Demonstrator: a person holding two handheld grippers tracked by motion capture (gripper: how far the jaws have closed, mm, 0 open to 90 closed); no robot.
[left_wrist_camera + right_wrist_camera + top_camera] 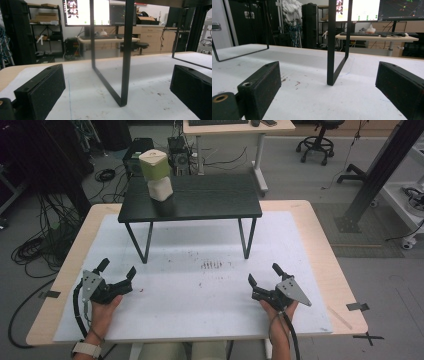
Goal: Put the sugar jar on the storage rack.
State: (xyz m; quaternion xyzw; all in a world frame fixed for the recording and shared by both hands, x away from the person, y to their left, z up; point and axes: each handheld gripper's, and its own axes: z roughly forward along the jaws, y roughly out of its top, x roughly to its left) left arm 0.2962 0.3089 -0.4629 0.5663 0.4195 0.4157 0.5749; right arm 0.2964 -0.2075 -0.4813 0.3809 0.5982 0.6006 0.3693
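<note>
Left gripper (118,275) gaping, empty, on the white mat (200,295); far ahead, a pale green cup (154,165) stacked inverted on a cream cup (160,189), contents unseen, atop the small black stand (200,200); right gripper (264,279) wide, empty, cable-strewn floor (45,235) around.

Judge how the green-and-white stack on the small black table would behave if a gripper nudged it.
The stack looks top-heavy: the green block sits skewed on the white one, so it would probably topple. It stands near the black table's left edge and may fall off.
</note>
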